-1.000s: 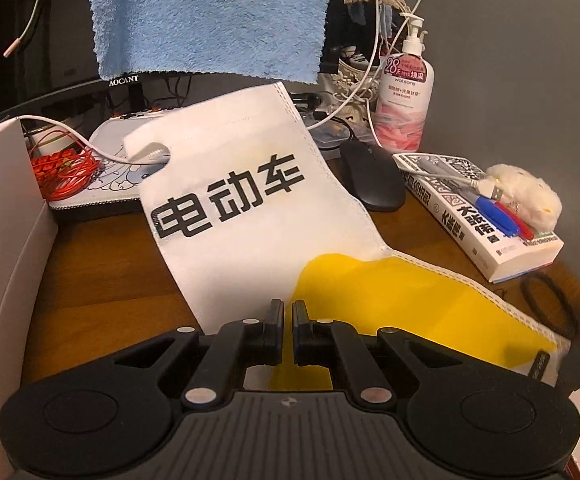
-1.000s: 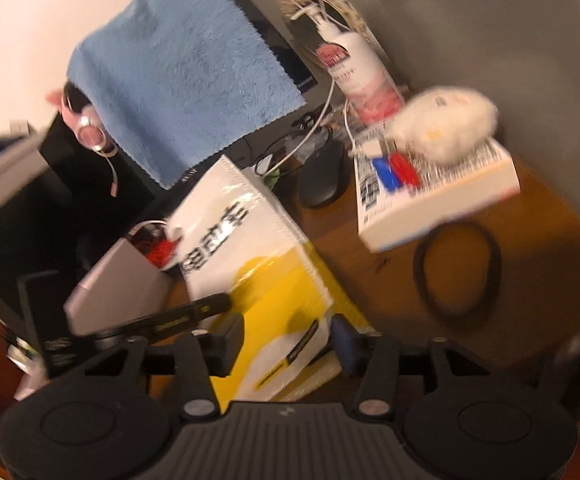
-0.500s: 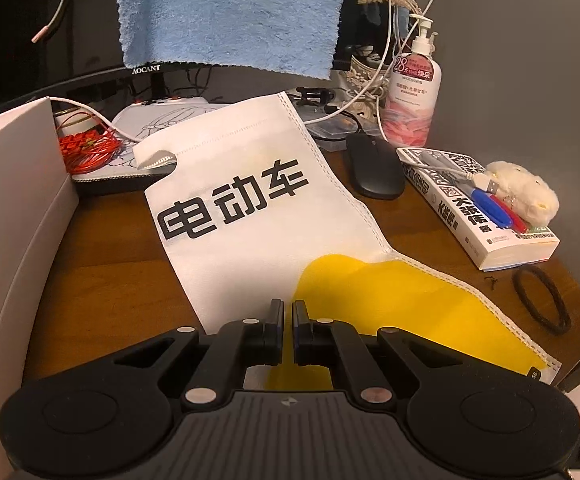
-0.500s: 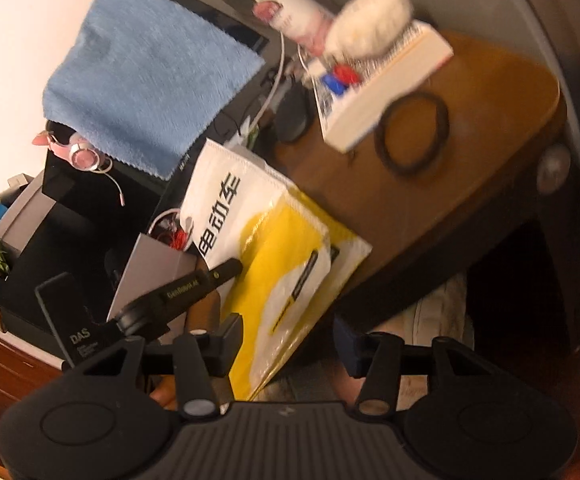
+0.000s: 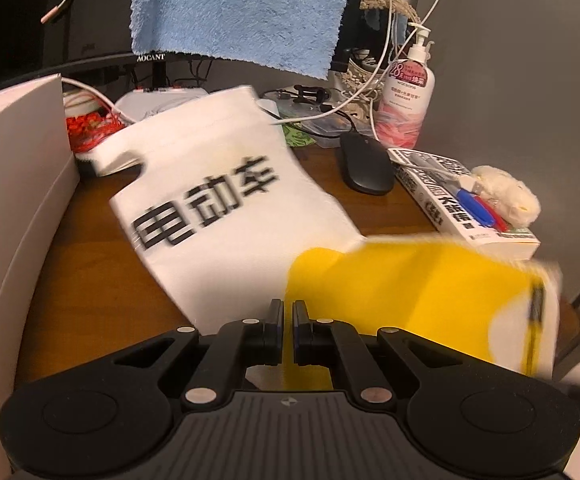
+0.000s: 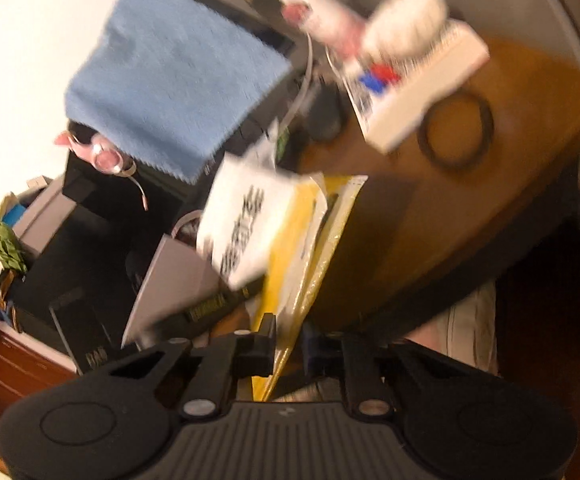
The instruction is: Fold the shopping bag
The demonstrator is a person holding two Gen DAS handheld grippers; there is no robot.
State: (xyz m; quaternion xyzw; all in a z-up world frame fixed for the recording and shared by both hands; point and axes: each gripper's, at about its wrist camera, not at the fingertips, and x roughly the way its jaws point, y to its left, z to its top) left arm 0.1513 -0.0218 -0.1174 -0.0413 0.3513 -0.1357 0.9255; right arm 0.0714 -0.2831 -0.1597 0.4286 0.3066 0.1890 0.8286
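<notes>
**While both grips are this shallow: bag can slip or drag clutter**

Left wrist view:
- Left gripper [image 5: 288,314]: jaws nearly closed, thin gap only, clamped on the near edge of the shopping bag [image 5: 226,200] where white meets yellow.
- Bag lies mostly flat on the surface [image 5: 74,280]. Its white end reaches back toward the monitor; its yellow end sits right of the left gripper and is raised and blurred, so it looks mid-swing.
- Risk: the bite is only at the edge. A fast pull could strip the fabric out of the jaws.
- Risk: book [image 5: 461,204] with pens and mouse [image 5: 365,166] sit just right of the bag. A lifted yellow flap swept that way could catch them or knock the pens off.
- White cable [image 5: 329,114] lies at the bag's far corner and may snag it if the bag is dragged.

Right wrist view:
- Right gripper [image 6: 288,346]: jaws partly open, yellow bag edge between them. Heavy blur, so I cannot tell if they actually pinch it.
- Bag hangs over the surface edge toward this gripper, layers splayed apart.
- Risk: if only one layer is caught, the fold will come out skewed, or the free layer drops off the edge.
- Hair band [image 6: 455,132] lies well right of the bag, low concern.
</notes>
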